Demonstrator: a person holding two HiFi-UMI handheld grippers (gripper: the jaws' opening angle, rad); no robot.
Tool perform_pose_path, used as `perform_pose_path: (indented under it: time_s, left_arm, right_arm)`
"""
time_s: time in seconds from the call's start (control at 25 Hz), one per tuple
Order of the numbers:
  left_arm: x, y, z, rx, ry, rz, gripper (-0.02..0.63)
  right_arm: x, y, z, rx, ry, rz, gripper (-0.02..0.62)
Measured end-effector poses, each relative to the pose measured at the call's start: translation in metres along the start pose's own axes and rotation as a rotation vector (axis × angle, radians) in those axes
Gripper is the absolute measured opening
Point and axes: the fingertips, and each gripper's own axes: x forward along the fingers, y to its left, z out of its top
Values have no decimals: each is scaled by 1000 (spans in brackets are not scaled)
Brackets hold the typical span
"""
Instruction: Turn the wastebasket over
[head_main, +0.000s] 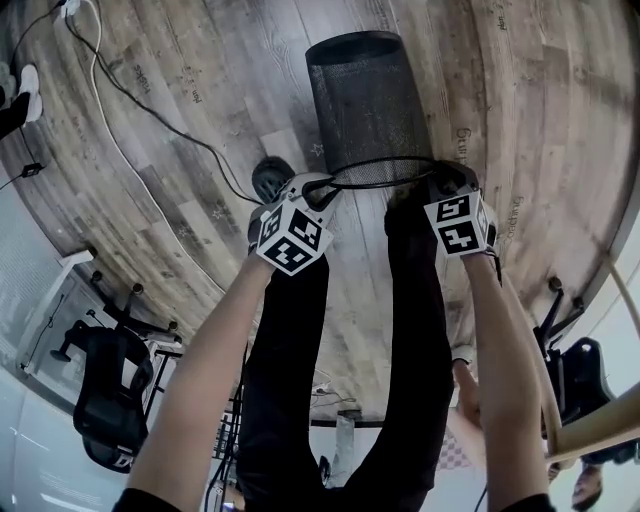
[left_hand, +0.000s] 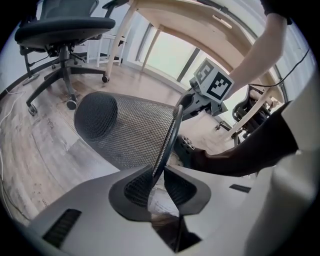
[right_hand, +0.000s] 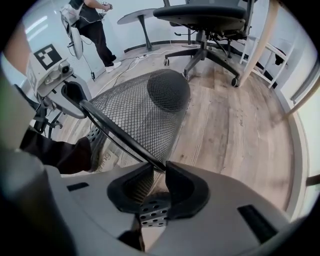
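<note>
The black mesh wastebasket (head_main: 365, 100) is tipped over, its closed base pointing away from me and its open rim toward my legs. My left gripper (head_main: 325, 187) holds the rim's left side. In the left gripper view the rim wire (left_hand: 167, 145) runs down between the dark pads, and that gripper (left_hand: 159, 176) is shut on it. My right gripper (head_main: 441, 187) holds the opposite side. In the right gripper view the rim (right_hand: 120, 137) ends between the pads of that gripper (right_hand: 159, 172). Each gripper shows in the other's view: the right gripper (left_hand: 192, 102) and the left gripper (right_hand: 75, 95).
Wood-plank floor all round, with a cable (head_main: 130, 100) trailing across it at the left. Office chairs (head_main: 100, 400) (left_hand: 65, 30) (right_hand: 205, 15) and a light wooden table (left_hand: 200, 35) stand nearby. A person (right_hand: 95, 25) stands at the far side. My shoe (head_main: 270, 178) is beside the rim.
</note>
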Motion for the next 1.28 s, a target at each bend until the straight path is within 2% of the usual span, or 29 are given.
perform_pose_path:
  time_s: [0.52,0.8,0.92,1.2,1.28]
  left_arm:
    - [22,33,-29,121,99,20,75]
    - [23,33,-29,111,105,9,75]
    - [25,32,-29,97,117,9,77]
    - [29,27,-26,42,104,38,77]
    - [30,25,-23,45,102,35,77]
  right_arm:
    - [39,20,-5,-87,53,13,97]
    - [33,15,-8,-59,46,8,97]
    - [17,12,-4,0,36,11,97]
    - [-34,16,44,134,-104,59,97]
    - [-37,15,51,180,-114,64,132]
